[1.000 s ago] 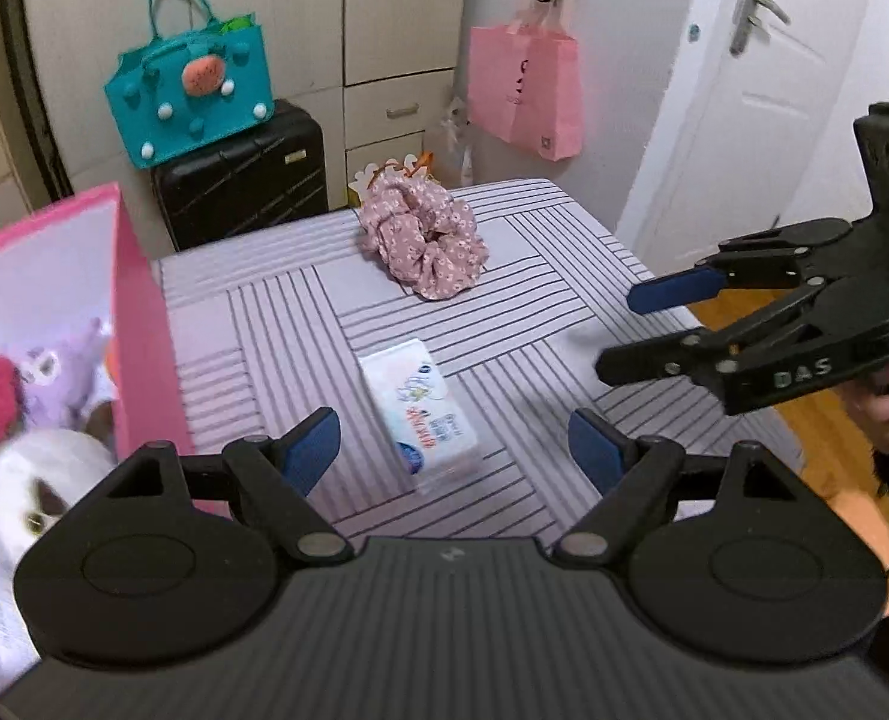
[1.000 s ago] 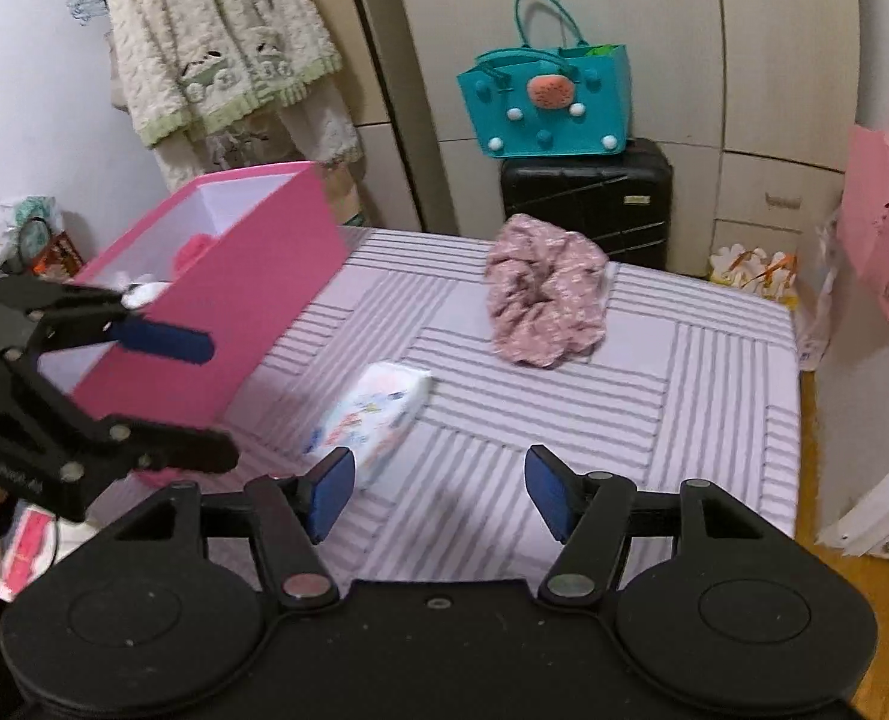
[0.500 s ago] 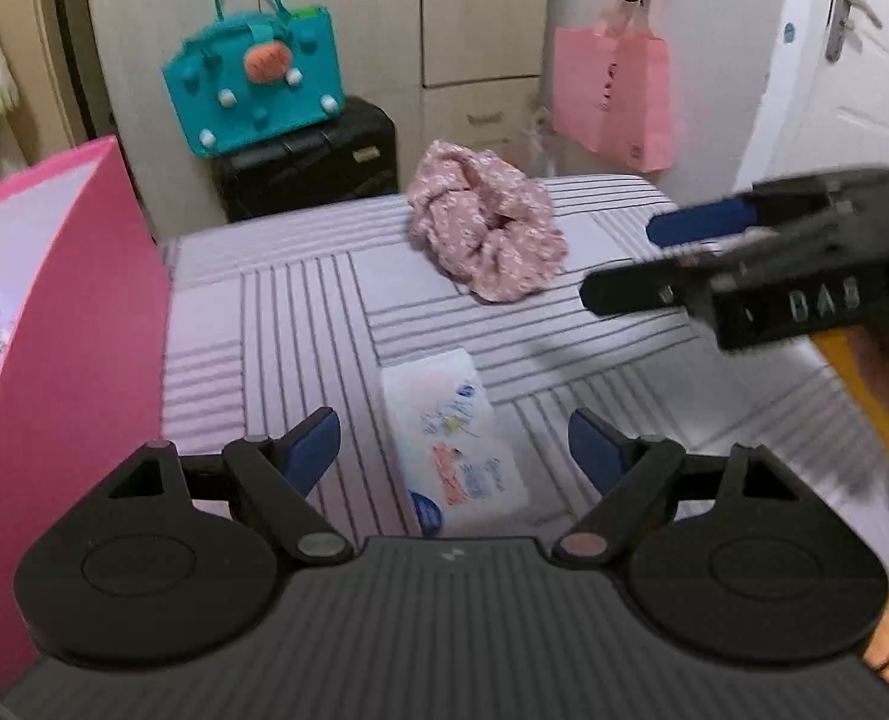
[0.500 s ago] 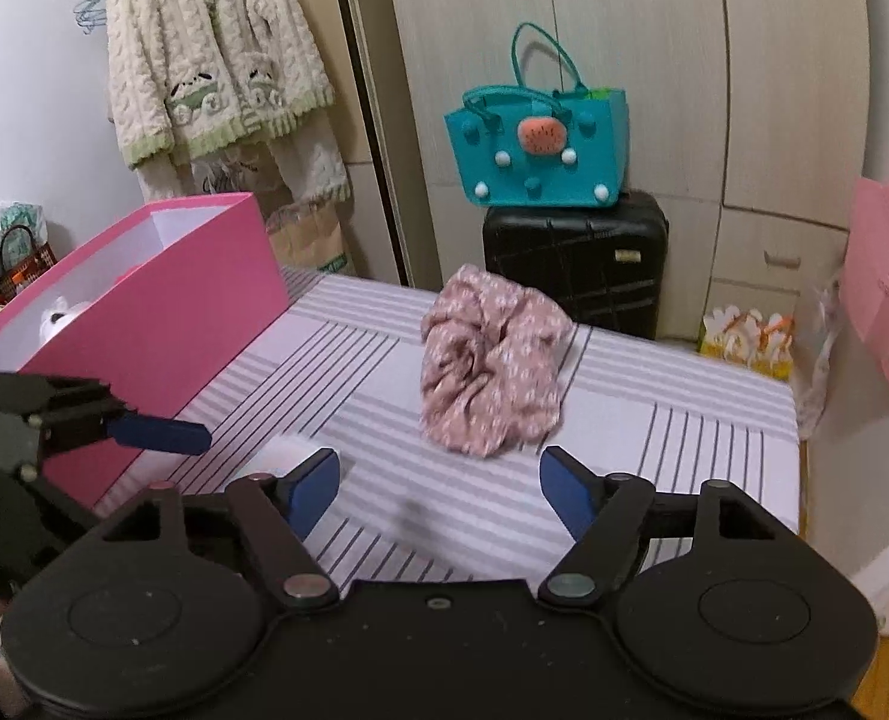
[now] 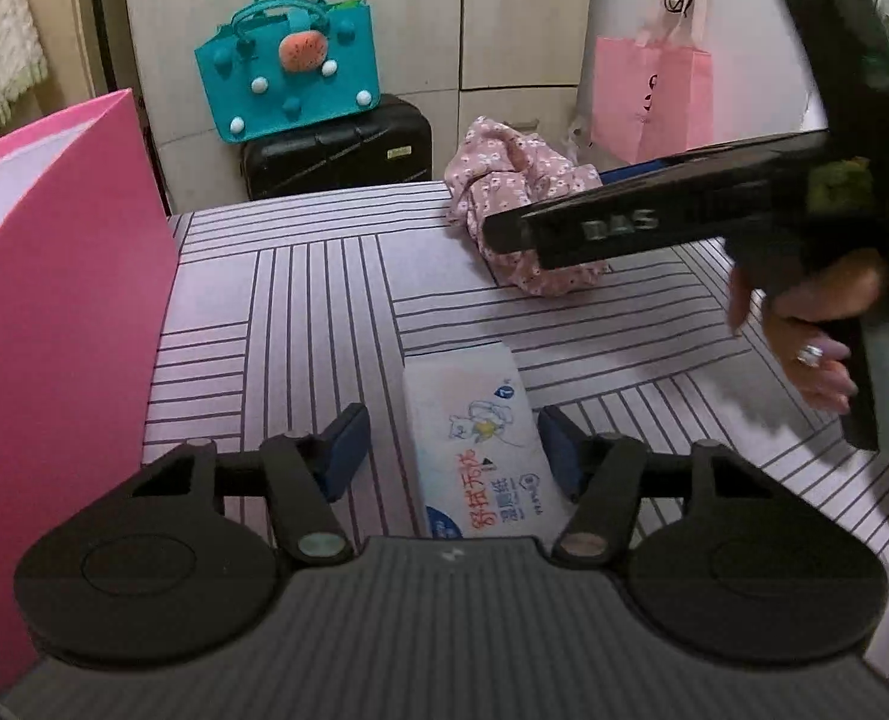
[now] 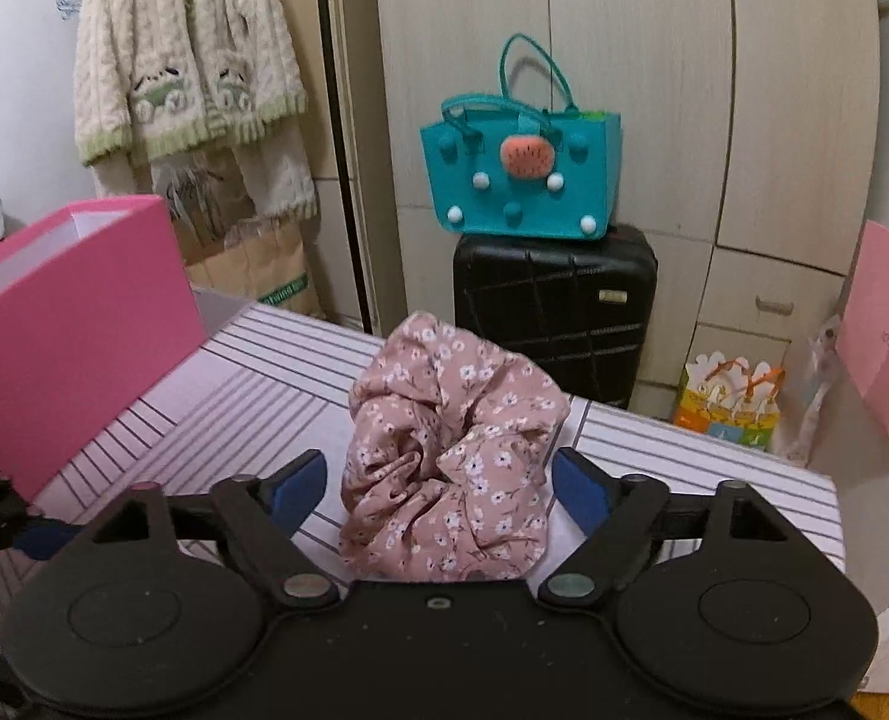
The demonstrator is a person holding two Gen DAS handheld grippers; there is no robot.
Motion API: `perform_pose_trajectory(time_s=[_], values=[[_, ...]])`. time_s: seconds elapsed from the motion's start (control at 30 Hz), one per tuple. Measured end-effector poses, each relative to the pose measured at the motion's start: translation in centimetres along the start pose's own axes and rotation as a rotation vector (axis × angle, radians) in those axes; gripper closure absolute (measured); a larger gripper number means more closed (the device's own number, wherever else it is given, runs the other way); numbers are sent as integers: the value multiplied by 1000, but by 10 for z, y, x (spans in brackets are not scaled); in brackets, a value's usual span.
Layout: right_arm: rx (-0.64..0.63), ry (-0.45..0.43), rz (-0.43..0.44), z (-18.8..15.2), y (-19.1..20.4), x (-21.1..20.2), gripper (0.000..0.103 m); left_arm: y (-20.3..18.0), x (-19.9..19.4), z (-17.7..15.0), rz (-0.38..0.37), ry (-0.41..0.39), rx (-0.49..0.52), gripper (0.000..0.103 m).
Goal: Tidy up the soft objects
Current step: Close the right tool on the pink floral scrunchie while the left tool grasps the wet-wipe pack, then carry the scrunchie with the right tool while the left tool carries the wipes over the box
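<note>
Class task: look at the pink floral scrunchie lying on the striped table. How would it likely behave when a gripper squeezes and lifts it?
The scrunchie is bunched, gathered fabric, so it will probably squash and sag rather than hold shape. It looks light and unlikely to roll. With the right gripper opening around it, the pads may catch only loose folds.

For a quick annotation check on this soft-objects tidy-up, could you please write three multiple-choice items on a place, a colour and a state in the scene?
1. Where does the teal bag sit?
A. on the black suitcase
B. inside the pink box
C. on the striped table

2. What colour is the floral scrunchie?
A. blue
B. dusty pink
C. green

3. How does the wet-wipes pack stand to the left tool?
A. lifted clear of the table
B. lying on the table between the fingers
C. inside the box

Answers:
1 A, the bag rests on the suitcase's top.
2 B, pink cloth with small white flowers.
3 B, it lies flat while the jaws are closing around it.
</note>
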State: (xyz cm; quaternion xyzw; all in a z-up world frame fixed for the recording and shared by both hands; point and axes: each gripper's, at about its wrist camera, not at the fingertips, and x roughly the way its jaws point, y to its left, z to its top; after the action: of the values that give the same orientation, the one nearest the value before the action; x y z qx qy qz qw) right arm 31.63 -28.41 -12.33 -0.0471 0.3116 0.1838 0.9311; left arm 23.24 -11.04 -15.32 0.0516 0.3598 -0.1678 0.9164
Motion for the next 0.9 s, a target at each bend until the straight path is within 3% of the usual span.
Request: perform_pose_trajectory(time_s=[0.23,0.27,0.37,0.43,0.7,0.9], values=[[37,65,-28,-5,-2,23,15,-9,-2,-7,8,-50,19,56],[41,63,-33,-7,-2,24,23,-7,-3,-8,6,-65,-16,57],[-27,59,-57,-8,7,19,75,-4,-3,-11,4,-84,-41,59],[-5,71,-38,-7,8,13,83,-4,-3,-11,6,-90,-44,61],[121,47,-38,-39,22,-28,86,0,-4,-13,-21,-95,-62,64],[167,34,-116,-67,36,-67,85,5,-11,-16,-58,-87,-143,64]])
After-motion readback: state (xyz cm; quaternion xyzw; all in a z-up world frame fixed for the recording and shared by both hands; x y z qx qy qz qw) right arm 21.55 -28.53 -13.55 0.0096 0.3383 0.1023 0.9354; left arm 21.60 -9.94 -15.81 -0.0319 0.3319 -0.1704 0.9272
